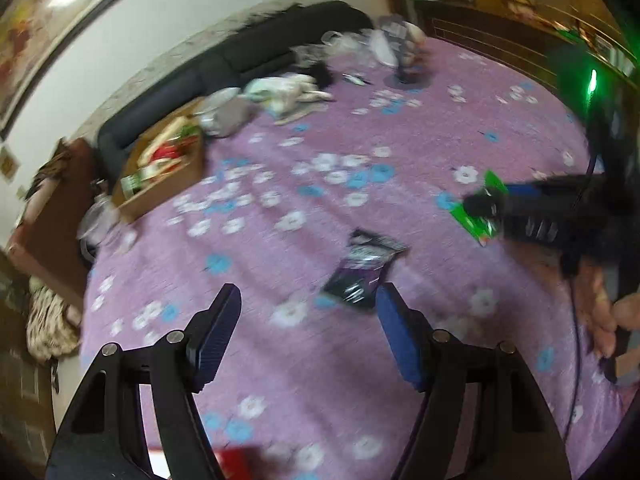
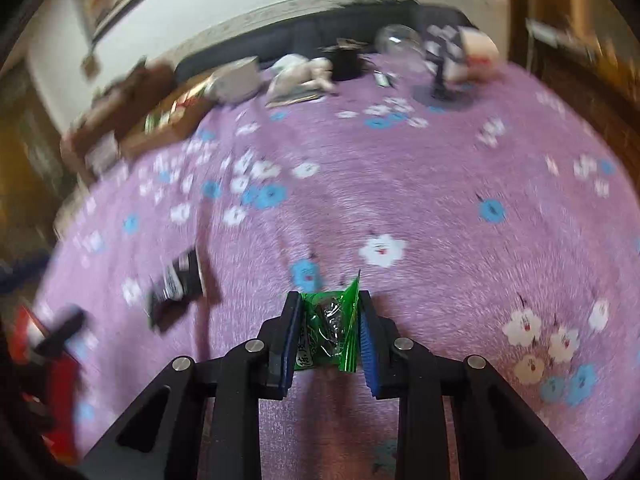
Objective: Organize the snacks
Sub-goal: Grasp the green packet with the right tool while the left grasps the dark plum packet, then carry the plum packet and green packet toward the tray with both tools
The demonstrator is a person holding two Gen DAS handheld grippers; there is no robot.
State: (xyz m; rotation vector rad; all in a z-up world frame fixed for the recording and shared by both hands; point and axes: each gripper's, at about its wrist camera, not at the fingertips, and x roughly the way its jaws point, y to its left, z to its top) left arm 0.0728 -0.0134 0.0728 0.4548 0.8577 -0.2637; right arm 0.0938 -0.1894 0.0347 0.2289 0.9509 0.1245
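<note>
**Green packet pinched, dark one waits**

Green crinkly foil snack packet (image 2: 326, 326), low centre, is clamped edgewise by the right gripper (image 2: 329, 338) for lifting. Left gripper (image 1: 308, 332) hangs open, lined up towards the dark glossy packet (image 1: 360, 276) just beyond.

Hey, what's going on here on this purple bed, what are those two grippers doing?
A person is sorting snacks on a purple flowered bedspread with a handheld gripper in each hand. The right gripper is shut on a small green snack packet. The left gripper is open, nothing between its fingers, with a dark snack packet lying just ahead of it. A cardboard box holding more packets sits at the bed's far left edge.
</note>
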